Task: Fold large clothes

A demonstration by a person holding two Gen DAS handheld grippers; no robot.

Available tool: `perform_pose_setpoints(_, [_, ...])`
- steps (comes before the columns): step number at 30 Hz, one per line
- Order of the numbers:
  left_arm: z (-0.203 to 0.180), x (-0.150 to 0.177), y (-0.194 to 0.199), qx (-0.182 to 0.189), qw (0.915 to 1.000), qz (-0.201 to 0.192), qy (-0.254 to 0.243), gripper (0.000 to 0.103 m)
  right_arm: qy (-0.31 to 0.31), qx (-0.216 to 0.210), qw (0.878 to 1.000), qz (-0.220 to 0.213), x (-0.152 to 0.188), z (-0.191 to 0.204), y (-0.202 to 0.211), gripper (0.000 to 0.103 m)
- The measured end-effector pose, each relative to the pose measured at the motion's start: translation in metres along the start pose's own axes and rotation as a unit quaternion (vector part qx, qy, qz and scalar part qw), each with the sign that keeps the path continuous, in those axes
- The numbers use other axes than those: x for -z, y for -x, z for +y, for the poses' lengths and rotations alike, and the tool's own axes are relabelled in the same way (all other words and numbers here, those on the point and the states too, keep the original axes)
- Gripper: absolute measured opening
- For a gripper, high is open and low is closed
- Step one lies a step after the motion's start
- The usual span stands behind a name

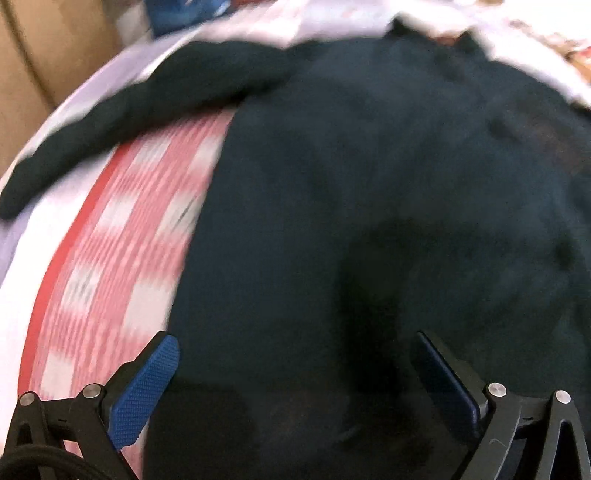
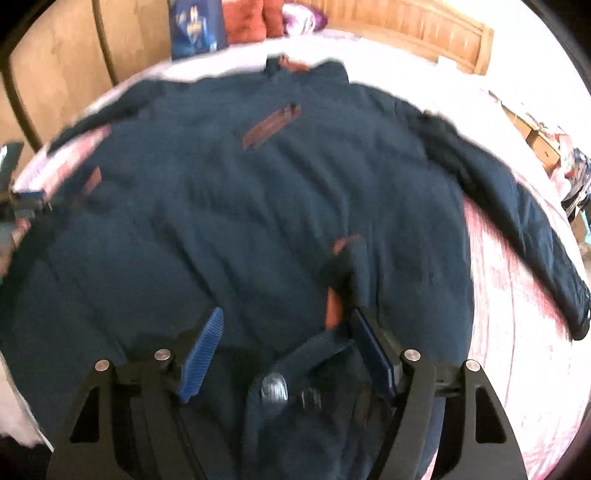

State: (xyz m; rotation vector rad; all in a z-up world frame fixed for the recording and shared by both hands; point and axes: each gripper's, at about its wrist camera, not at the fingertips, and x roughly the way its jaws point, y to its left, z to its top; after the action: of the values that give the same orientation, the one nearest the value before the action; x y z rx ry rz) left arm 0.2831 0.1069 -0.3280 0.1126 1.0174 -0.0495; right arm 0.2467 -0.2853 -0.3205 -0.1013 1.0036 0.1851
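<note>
A large dark navy jacket [image 2: 229, 206] with brown trim tabs lies spread front-up on a bed, collar at the far end and both sleeves out to the sides. In the left wrist view the jacket [image 1: 388, 206] fills the frame, its left sleeve [image 1: 122, 122] stretched over the bedding. My left gripper [image 1: 295, 354] is open just above the jacket's lower left part. My right gripper [image 2: 286, 325] is open over the jacket's lower hem, with a raised fold of fabric between its blue pads [image 2: 201, 350]. The left gripper also shows at the left edge of the right wrist view [image 2: 22, 199].
The bed has a red and white patterned sheet [image 1: 122, 236] and white bedding. A wooden headboard [image 2: 424, 33] and pillows [image 2: 258, 18] lie at the far end. A wooden wardrobe [image 2: 55, 66] stands at the left. Clutter sits beside the bed at right [image 2: 569, 173].
</note>
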Motion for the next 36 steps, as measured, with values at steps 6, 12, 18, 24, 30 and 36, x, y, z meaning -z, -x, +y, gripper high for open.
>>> perform_pose_setpoints(6, [-0.071, -0.095, -0.049, 0.067, 0.9975, -0.015, -0.018, 0.103, 0.013, 0.002, 0.999, -0.034, -0.117, 0.014, -0.062, 0.088])
perform_pose_setpoints(12, [-0.096, -0.163, -0.131, 0.027, 0.9994, 0.018, -0.005, 0.103, 0.078, 0.011, 0.997, 0.017, -0.19, 0.045, -0.157, 0.088])
perform_pose_setpoints(18, [-0.029, -0.166, -0.154, -0.02, 0.9995, 0.004, 0.024, 0.103, 0.0, 0.091, 0.996, 0.012, -0.185, -0.056, -0.168, 0.092])
perform_pose_setpoints(24, [-0.004, -0.149, -0.147, -0.028, 0.9992, -0.01, 0.028, 0.103, -0.105, 0.092, 0.99, 0.026, -0.148, -0.132, -0.147, 0.095])
perform_pose_setpoints(30, [-0.015, -0.136, -0.117, -0.054, 0.9985, -0.011, 0.005, 0.103, -0.123, 0.096, 0.987, 0.025, -0.12, -0.128, -0.125, 0.095])
perform_pose_setpoints(36, [-0.036, -0.084, -0.074, -0.045, 0.9974, -0.029, -0.048, 0.103, -0.128, 0.091, 0.986, 0.06, -0.052, -0.118, -0.084, 0.095])
